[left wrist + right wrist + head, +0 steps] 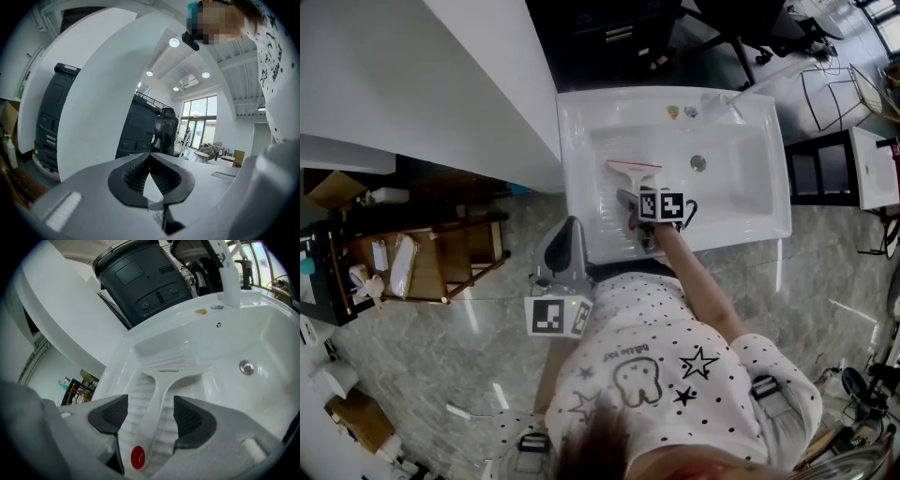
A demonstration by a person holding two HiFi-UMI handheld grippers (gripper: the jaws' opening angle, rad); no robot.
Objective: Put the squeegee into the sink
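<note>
Right gripper view: white squeegee (173,371), red dot on its handle, lies within the widely spread right tool (150,400).

The right gripper (150,416) hangs over the near left part of the white sink (164,317), its dark pads (110,414) wide apart. Between them lies the white squeegee (161,385), flat on the ribbed slope (133,401), and neither pad touches it. Its blade (176,370) lies crosswise at the far end, and a red round mark (137,458) sits on the near end of the handle. The drain (246,367) is off to the right. A dark machine (140,282) stands beyond the far rim.
</note>
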